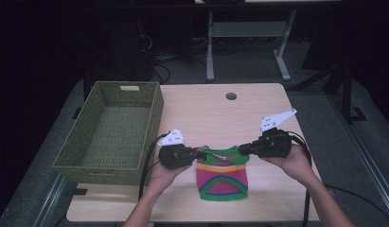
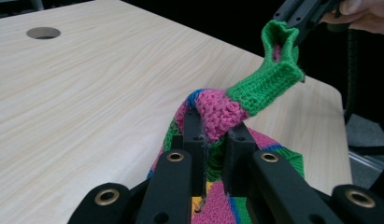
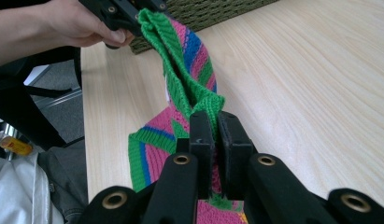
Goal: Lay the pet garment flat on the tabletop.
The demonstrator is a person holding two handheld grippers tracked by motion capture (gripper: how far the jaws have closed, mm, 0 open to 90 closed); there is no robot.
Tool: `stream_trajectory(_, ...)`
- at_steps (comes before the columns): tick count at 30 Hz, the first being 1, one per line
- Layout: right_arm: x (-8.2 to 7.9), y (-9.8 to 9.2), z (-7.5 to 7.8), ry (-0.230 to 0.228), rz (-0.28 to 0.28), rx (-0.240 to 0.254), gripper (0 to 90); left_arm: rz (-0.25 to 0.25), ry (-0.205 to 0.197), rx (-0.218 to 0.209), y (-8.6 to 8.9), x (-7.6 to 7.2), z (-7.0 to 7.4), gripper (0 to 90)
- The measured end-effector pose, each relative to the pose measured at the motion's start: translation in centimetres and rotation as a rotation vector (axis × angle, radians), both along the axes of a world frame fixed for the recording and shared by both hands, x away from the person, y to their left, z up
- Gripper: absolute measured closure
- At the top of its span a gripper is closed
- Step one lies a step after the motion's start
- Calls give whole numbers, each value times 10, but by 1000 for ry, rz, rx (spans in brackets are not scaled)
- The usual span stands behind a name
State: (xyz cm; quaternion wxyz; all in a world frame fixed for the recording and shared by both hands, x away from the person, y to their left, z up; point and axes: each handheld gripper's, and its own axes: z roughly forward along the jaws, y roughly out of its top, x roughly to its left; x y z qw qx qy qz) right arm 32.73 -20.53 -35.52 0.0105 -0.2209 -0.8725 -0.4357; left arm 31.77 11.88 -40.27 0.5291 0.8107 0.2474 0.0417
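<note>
A small knitted sweater [image 1: 223,179] in pink, green, blue and yellow hangs between my two grippers over the front of the wooden table [image 1: 206,113]. My left gripper [image 1: 200,154] is shut on its left shoulder, and the pink and green knit [image 2: 217,109] bunches between the jaws of this gripper [image 2: 213,128]. My right gripper [image 1: 243,149] is shut on the right shoulder, pinching a green edge [image 3: 206,102] in its jaws [image 3: 213,123]. The top edge is stretched between them and the hem lies on the table.
A green woven basket [image 1: 102,172] stands empty on the table's left side, close to my left hand. A round cable hole [image 1: 231,96] is at the table's far edge. Dark floor, cables and desk legs lie beyond.
</note>
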Motion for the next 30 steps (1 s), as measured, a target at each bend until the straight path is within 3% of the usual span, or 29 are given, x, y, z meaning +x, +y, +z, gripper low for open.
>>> stream_trajectory(4, 4, 1, -1, 2, -6, -13, 849, 4, 11, 25, -2, 9, 2, 818)
stream_trajectory(14, 20, 0, -9, 22, -43, -45, 849, 25, 55, 46, -7, 26, -10, 812)
stream_trajectory(22, 32, 4, -12, 20, -73, -58, 849, 62, 84, 33, -5, 34, -17, 810)
stream_trajectory(30, 44, 7, -12, -3, -96, -75, 849, 108, 79, 32, -6, 41, -22, 804)
